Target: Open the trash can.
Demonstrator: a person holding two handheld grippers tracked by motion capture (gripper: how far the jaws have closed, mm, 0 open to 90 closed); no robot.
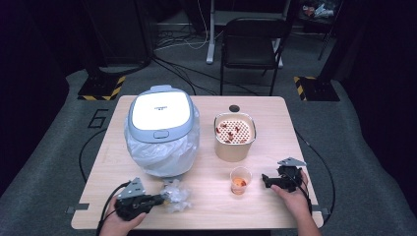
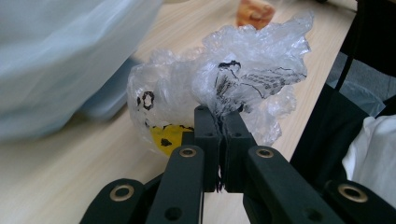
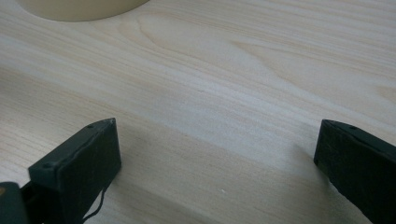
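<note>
A crumpled clear plastic bag (image 1: 177, 195) with black and yellow print lies near the table's front edge. My left gripper (image 1: 162, 198) is shut on the crumpled plastic bag (image 2: 233, 88), its jaws pressed together on a fold. A small clear cup (image 1: 240, 180) with orange-red contents stands right of the bag. My right gripper (image 1: 265, 181) rests just right of the cup, low over the wood. In the right gripper view my right gripper (image 3: 217, 144) stands open, jaws wide apart, with bare table between them.
A white and blue-grey lidded bin (image 1: 160, 118) lined with a clear bag stands at the left. A beige square container (image 1: 234, 135) with a perforated top and red bits stands at mid-table. A black chair (image 1: 251, 46) stands beyond the wooden table (image 1: 275, 118).
</note>
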